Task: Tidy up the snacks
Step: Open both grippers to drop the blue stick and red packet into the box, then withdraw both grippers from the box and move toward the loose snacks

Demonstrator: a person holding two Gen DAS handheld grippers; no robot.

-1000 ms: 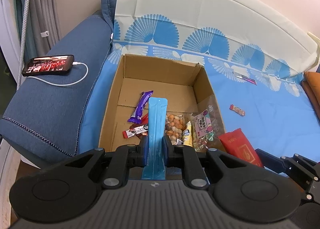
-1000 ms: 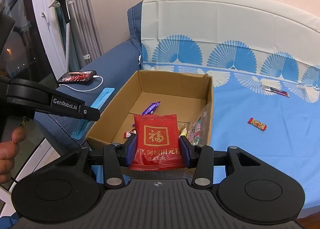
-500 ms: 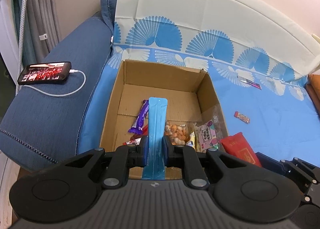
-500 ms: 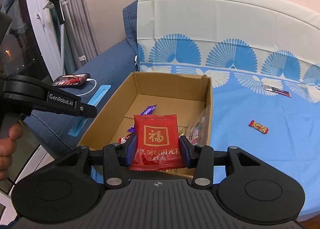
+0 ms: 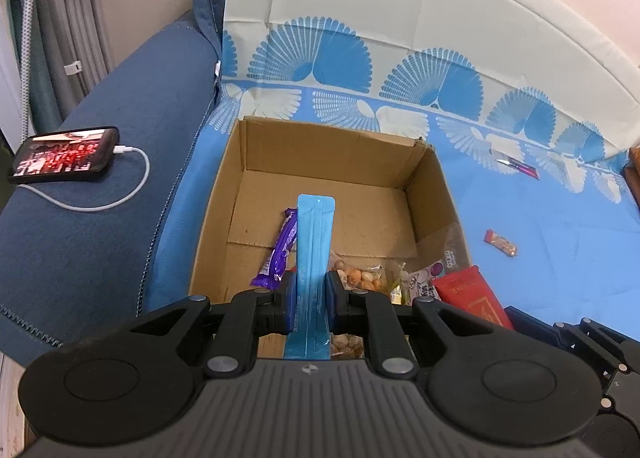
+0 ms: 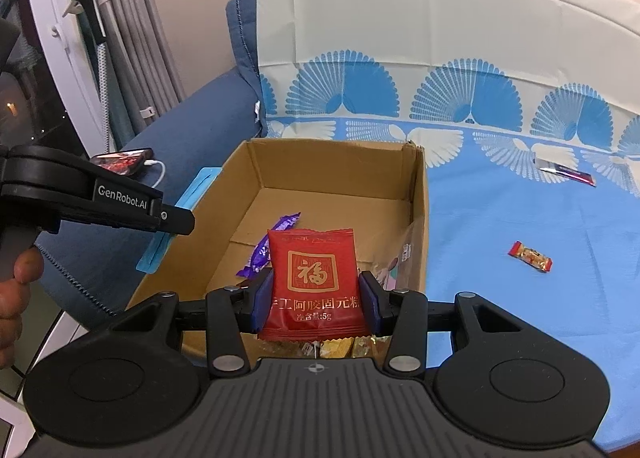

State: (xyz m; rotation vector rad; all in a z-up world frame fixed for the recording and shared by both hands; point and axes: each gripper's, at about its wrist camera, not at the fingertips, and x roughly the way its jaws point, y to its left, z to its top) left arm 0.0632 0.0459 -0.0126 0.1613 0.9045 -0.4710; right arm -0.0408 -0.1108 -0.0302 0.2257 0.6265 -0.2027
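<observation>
Inside — one box [image 5: 320,153]; outside, two snacks [image 5: 501,242]

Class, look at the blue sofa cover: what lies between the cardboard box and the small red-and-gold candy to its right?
Nothing: in both wrist views, bare blue sofa cover separates the cardboard box from the red-and-gold candy.

Matt brown cardboard box [image 5: 432,185] ahead of both grippers; glossy red foil packet [image 6: 316,282]; smooth blue plastic stick pack [image 5: 312,258]; shiny purple wrapper [image 5: 280,254]; printed blue cloth cover [image 6: 520,217]; coarse denim-like sofa arm [image 5: 120,117] left.
</observation>
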